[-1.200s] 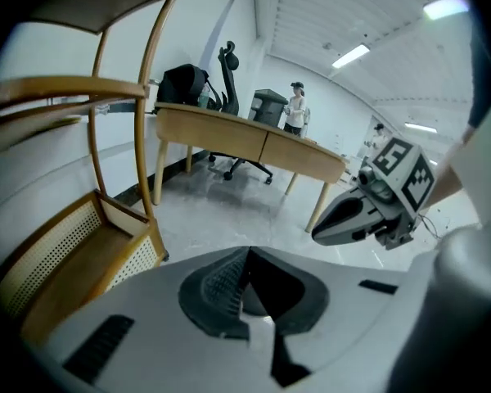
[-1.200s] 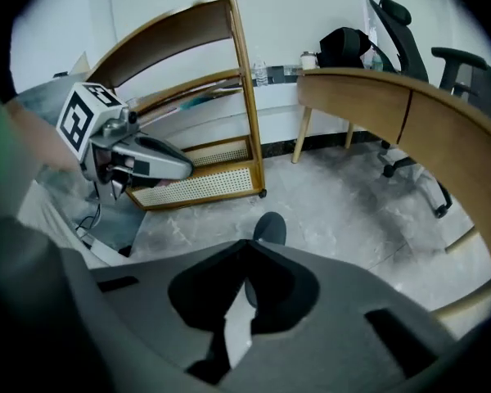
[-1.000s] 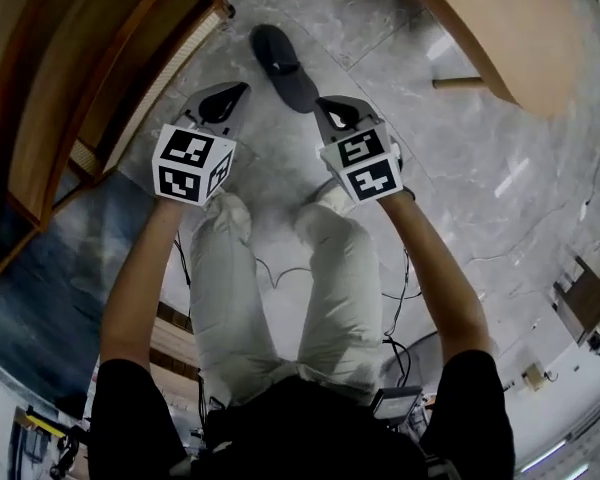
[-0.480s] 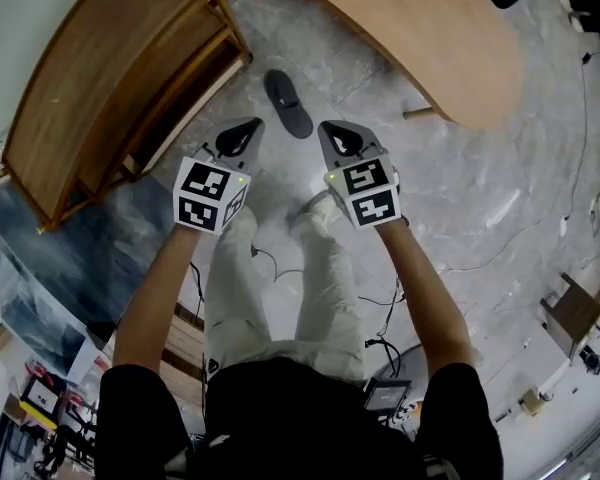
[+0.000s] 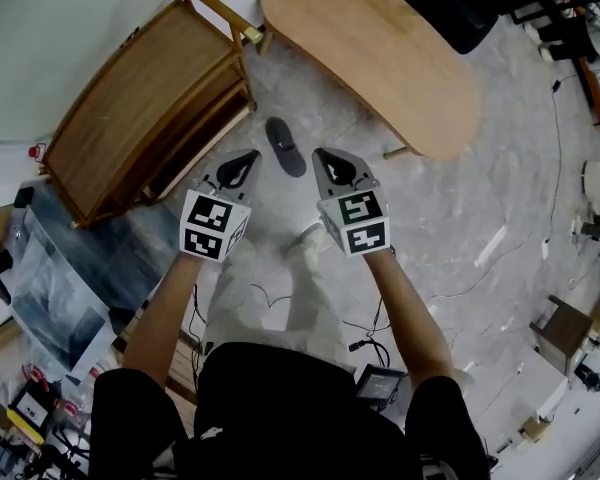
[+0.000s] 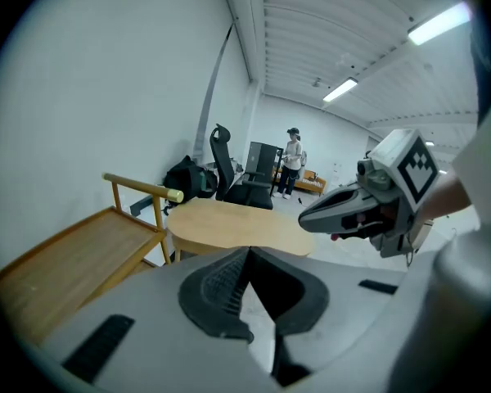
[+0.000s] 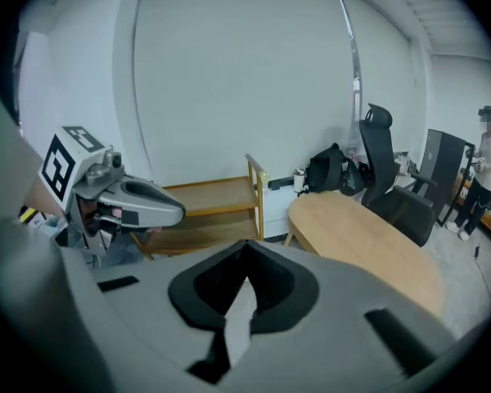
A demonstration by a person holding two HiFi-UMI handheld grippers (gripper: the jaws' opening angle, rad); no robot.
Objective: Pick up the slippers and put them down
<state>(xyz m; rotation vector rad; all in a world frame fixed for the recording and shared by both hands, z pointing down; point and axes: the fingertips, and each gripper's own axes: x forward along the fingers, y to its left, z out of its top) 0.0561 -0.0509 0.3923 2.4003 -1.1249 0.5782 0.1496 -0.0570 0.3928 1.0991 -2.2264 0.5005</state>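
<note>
Lying flat on grey floor [image 5: 460, 218], one dark slim slipper [image 5: 285, 146], nr wood shelf [image 5: 150, 138]

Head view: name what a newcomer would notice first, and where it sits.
The two marker-cubed grippers stand out at centre, the left gripper and right gripper side by side, both shut and empty. Just beyond their tips a single dark slipper lies on the grey marbled floor, flanked by a wooden shelf rack at upper left and a rounded wooden table at upper right.
</note>
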